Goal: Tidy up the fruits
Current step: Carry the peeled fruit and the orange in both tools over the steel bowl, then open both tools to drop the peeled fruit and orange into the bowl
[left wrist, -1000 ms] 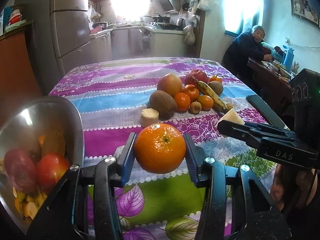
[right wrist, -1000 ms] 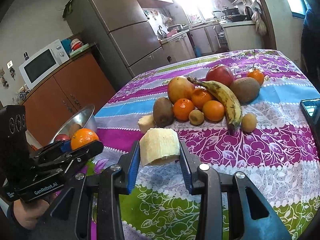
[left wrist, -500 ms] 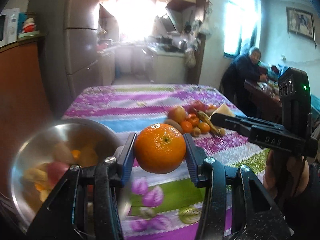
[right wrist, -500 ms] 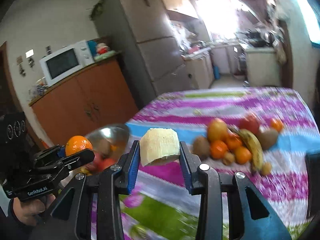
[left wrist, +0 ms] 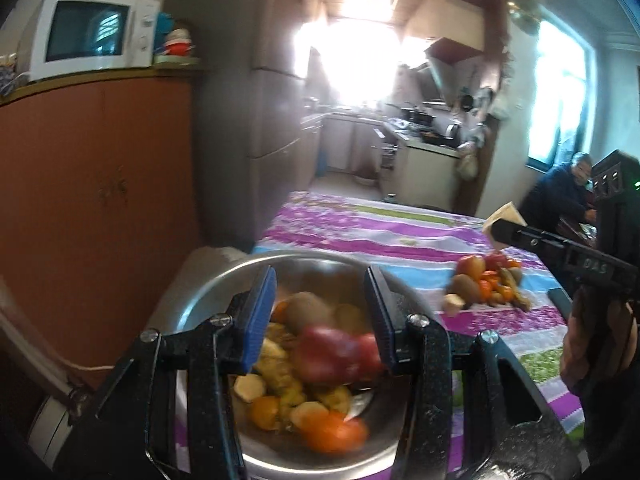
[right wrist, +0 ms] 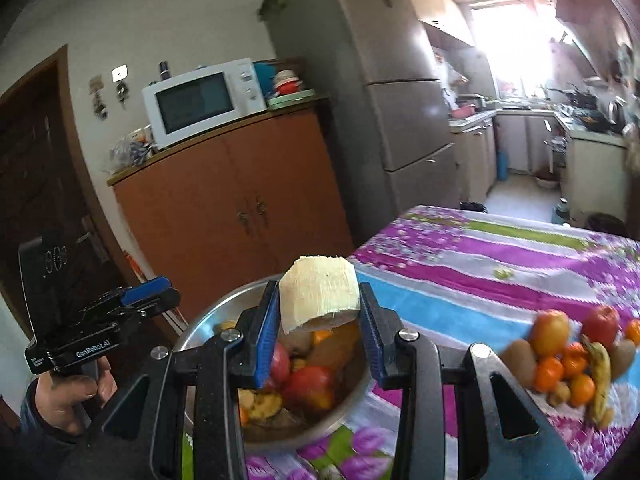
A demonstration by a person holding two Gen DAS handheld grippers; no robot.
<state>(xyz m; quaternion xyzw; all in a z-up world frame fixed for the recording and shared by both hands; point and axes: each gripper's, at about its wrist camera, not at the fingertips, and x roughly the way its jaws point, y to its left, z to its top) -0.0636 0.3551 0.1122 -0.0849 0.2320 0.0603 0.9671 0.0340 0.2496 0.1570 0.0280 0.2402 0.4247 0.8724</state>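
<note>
Metal bowl (left wrist: 208, 280) at the tabletop edge serves as the collection point, so both grippers hang above it. Left gripper (left wrist: 320, 316) gapes wide, nothing between its pads. Right gripper (right wrist: 318, 332) clamps the pale cut chunk (right wrist: 318, 296) over the bowl; remaining fruit pile (right wrist: 572, 360) sits well apart from it.

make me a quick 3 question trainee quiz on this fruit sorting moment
1. True or false: the left gripper holds an orange.
2. What is the right gripper clamped on? A) banana B) pale peeled chunk C) apple
3. Fill in: sorted fruit sits in a metal ____, while the fruit pile waits on the tablecloth.

Key: 1 false, its jaws are open and empty over the bowl; 2 B; 3 bowl.
</note>
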